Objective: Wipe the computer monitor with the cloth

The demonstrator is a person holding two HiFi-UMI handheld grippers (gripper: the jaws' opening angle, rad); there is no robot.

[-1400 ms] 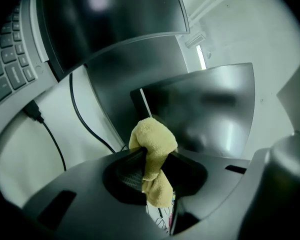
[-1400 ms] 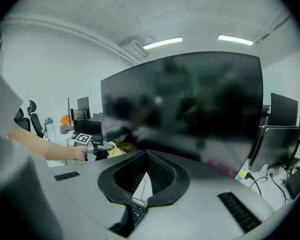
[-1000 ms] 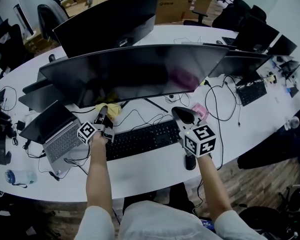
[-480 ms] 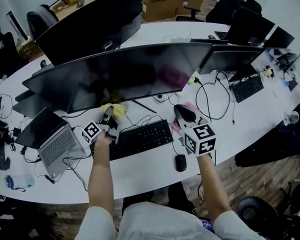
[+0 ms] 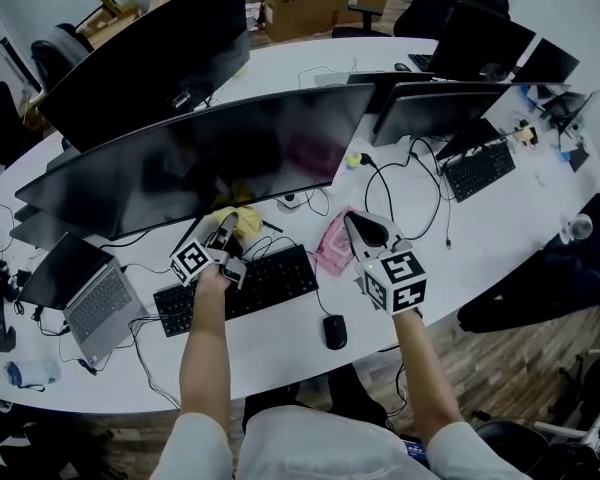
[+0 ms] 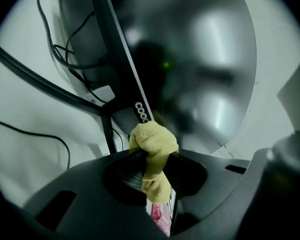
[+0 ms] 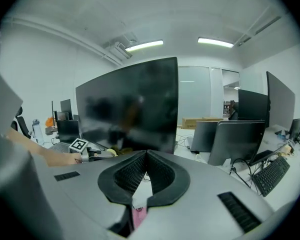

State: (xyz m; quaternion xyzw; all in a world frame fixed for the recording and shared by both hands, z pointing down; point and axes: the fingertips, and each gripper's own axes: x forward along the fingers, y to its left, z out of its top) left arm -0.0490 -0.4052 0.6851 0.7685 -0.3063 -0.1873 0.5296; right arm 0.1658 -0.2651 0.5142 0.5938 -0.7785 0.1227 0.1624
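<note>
My left gripper [image 5: 229, 232] is pinching the yellow cloth [image 5: 243, 219]. In the left gripper view the jaws are pressed onto the middle of the cloth [image 6: 153, 145], with a bunched knot above them and a tail hanging below. The gripper [image 6: 152, 165] sits low in front of the big curved monitor [image 5: 205, 158], just under its bottom edge and right beside the slanted stand leg [image 6: 124, 69]. From that camera the dark screen [image 6: 200, 69] fills the upper right. I think the cloth is just short of the glass, but I cannot be sure of contact from this angle.

My right gripper [image 5: 368, 232] is pressed together at the tips with nothing between the jaws. Its own view shows the ribbed pads [image 7: 132, 173] meeting at the front [image 7: 146, 156]. It hovers over the desk [image 5: 500, 223] to the right of the keyboard [image 5: 245, 286], near the monitor's right end, and looks towards that end of the monitor [image 7: 132, 104].

A pink item [image 5: 334, 244], a packet or a soft pouch, lies on the desk just left of the right gripper. A mouse [image 5: 335, 331] sits below the keyboard's right end, and an open laptop [image 5: 85, 293] stands at the left.
</note>
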